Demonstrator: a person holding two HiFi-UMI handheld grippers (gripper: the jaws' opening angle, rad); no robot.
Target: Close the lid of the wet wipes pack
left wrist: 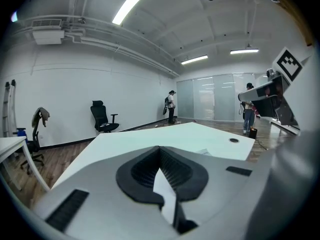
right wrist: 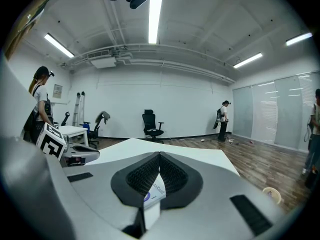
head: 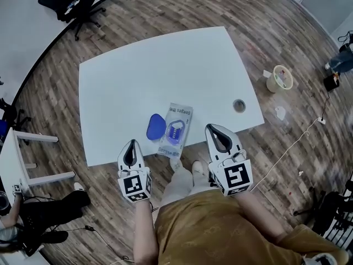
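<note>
Tongs on the left [head: 131, 144] are pressed together at the tips, pinching nothing, and hang over the near edge of the white worktop [head: 138, 76]. To their right the wet wipes pack [head: 177, 127] lies flat near that edge, its blue lid [head: 156, 127] flipped open at the pack's left side. Print on the pack is upside down and too small to read. The right tongs [head: 213, 128] are likewise pressed together and empty, just beside the pack. Their own view shows only a strip of it behind the tips, its lettering blurred.
</note>
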